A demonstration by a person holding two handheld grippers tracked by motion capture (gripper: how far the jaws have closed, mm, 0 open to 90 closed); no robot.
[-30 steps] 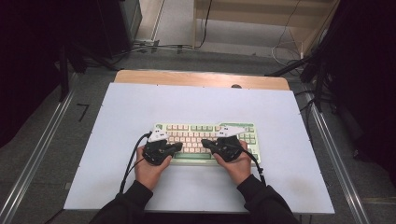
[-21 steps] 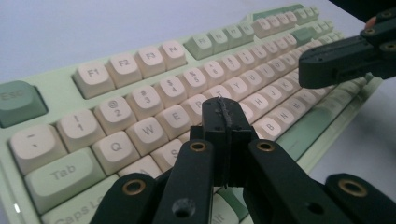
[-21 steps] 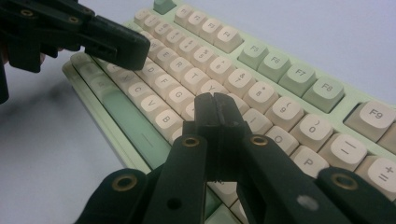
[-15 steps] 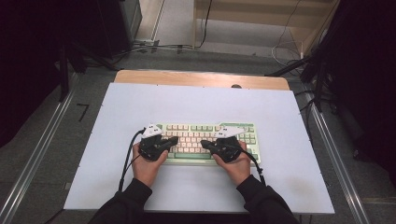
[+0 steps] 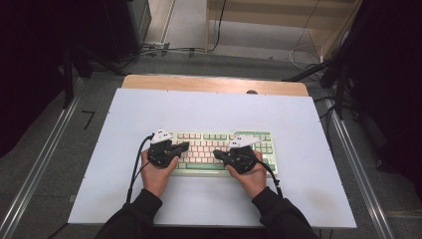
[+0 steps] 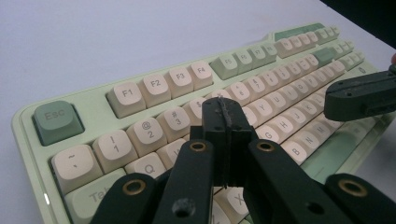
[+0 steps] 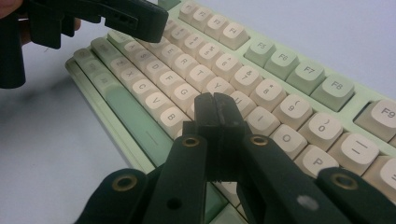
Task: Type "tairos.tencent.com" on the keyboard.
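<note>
Since the earlier frames the left tongs (image 5: pixel 183 146) have slid a little leftward along the keyboard (image 5: pixel 219 142) and their tips now reach in over its left-hand keys, while the right tongs (image 5: pixel 218 154) have kept their place over the middle of the lower rows. Both pairs are clenched with nothing between them: in the left gripper view the two black jaws of the left tongs (image 6: pixel 227 122) press flat together above the number row, near the 3 key, and in the right gripper view the right tongs (image 7: pixel 215 109) are likewise pressed together over the letter keys just past B. The pale green keyboard (image 6: pixel 261 84) with cream and green caps lies flat near the front middle of the white counter (image 5: pixel 209 107), its long side across the person's front. The person's left hand (image 5: pixel 158 172) and right hand (image 5: pixel 251 174) rest on the counter just in front of it, dark sleeves entering from below. The two tongs point toward each other, close but apart, each showing at the edge of the other's gripper view. A wooden edge (image 5: pixel 214 83) shows behind the counter, with cables (image 5: pixel 169 49) on the floor beyond and metal rails (image 5: pixel 40 169) on either side.
</note>
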